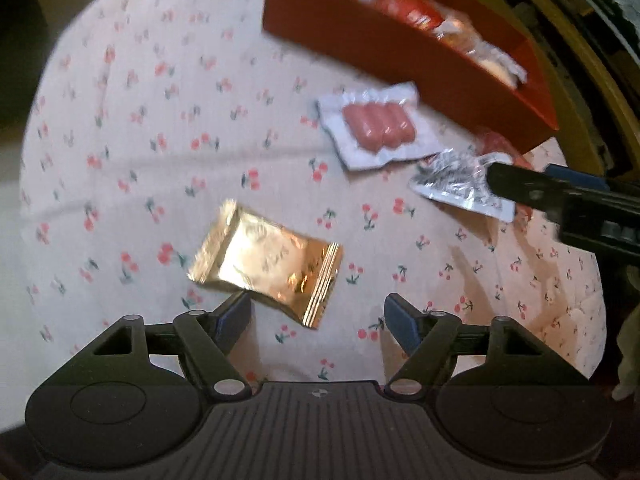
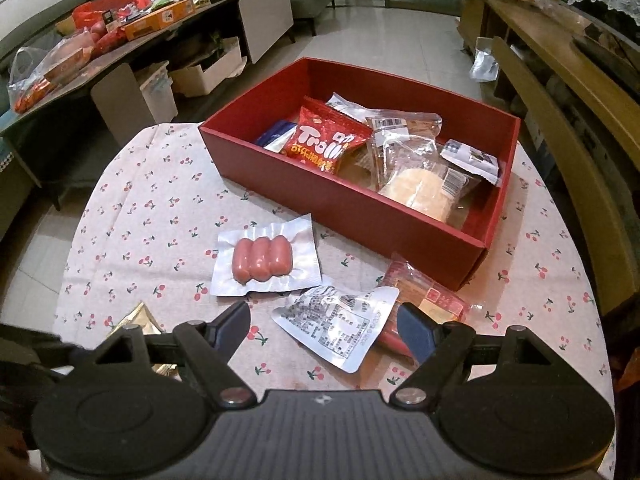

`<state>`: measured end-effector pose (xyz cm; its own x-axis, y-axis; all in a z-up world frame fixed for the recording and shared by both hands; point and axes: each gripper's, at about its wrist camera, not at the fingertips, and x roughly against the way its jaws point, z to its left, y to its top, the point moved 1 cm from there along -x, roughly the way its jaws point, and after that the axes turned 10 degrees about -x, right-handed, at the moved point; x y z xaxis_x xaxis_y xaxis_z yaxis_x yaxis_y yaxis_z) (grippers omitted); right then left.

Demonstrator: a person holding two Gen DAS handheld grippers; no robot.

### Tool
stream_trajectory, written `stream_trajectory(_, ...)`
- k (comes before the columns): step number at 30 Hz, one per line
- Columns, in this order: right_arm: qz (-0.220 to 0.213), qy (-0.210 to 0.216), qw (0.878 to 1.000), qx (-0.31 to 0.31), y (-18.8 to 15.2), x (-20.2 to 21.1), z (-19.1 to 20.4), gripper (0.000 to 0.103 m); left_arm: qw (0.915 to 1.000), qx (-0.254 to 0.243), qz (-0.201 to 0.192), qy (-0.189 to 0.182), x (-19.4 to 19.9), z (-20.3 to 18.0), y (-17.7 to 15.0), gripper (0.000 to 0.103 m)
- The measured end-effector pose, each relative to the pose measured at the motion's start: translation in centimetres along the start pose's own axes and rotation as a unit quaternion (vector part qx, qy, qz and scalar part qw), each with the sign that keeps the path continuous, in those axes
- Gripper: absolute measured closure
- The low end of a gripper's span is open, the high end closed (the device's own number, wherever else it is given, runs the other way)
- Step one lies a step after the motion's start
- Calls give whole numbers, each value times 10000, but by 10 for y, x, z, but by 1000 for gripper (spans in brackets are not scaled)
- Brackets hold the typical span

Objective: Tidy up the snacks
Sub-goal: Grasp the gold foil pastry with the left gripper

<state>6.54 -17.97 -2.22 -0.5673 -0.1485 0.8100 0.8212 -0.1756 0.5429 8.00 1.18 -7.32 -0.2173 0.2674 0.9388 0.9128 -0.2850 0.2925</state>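
Snacks partly sorted beside red box (image 2: 344,204) on cherry-print tablecloth (image 2: 152,216).

Rigid, straight-walled cardboard box; holds crinkled red gummy bag (image 2: 324,144), clear-wrapped round cake (image 2: 420,192) and other packets. In front of box: flat vacuum pack of three sausages (image 2: 262,262), glossy and smooth. Nearer than that, silver foil pouch (image 2: 340,324), wrinkled, partly overlapping a red packet (image 2: 428,292) just below the box corner. Left of sausages, well apart from box: shiny gold wrapper (image 1: 266,266) with crimped ends. Left gripper (image 1: 318,312) spread wide over gold wrapper, nothing gripped. Right gripper (image 2: 324,320) spread wide around silver pouch, pads not pressing. Bare cloth left of box up to the rounded table edge.
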Motion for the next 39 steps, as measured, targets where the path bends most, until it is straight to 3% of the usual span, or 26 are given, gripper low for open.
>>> stream_trajectory(6,-24,31,9999,-146,4,3,-9,5,9991,410,-20,-142,2,2,-5,19)
stream_trajectory(12,6,90,9998,-161,4,5,-10,5,9974,624,-272,256,-7,4,17,18)
stream_trajectory(17,-17,32,9997,-242,4,5,-18,5,9953,-60,-358,894,-18,-17,27,20)
stream_trajectory(21,-6,-101,9993,-372,8,2,-31,5,9904,-597,-356,1192,-17,-25,16,29)
stream_trajectory(29,-22,-292,9970,-715,17,-2,-53,5,9880,-927,-464,1141,-8,-25,-1,54)
stream_trajectory(39,243,-633,9957,-633,15,-24,-90,4,9920,-993,-478,611,-7,-31,2,57)
